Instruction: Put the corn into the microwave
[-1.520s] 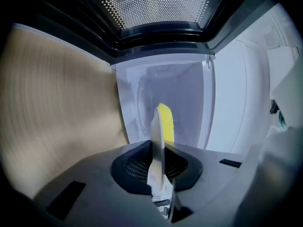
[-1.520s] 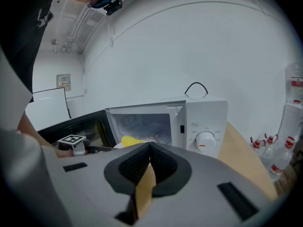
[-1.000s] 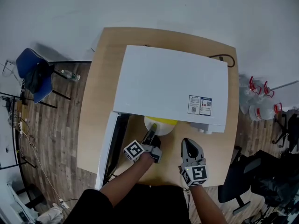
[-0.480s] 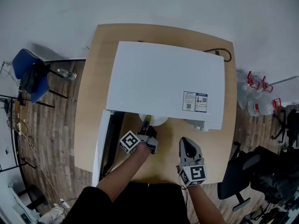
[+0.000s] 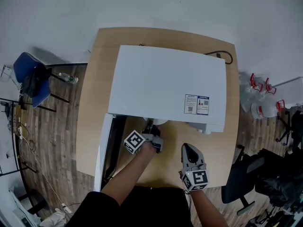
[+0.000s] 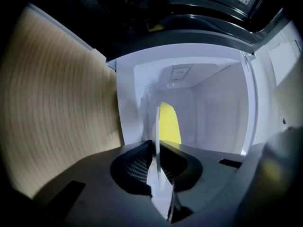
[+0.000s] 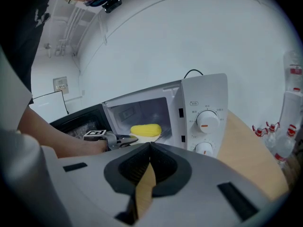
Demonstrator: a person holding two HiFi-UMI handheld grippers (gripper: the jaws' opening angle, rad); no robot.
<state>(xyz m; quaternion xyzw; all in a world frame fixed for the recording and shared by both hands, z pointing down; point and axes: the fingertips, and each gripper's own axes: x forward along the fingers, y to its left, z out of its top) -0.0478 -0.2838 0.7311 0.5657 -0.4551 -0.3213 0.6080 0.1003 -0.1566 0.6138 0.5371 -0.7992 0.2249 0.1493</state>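
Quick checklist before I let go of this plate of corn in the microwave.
1. Microwave door swung fully open: ok.
2. Corn inside the cavity: ok.
3. Corn lying on the plate, not rolling off: ok.
4. Left gripper shut on the plate rim: ok.
5. Plate set down on the cavity floor: cannot tell; its underside is hidden.
6. Right gripper shut, holding nothing, back over the table and away from the door: ok.
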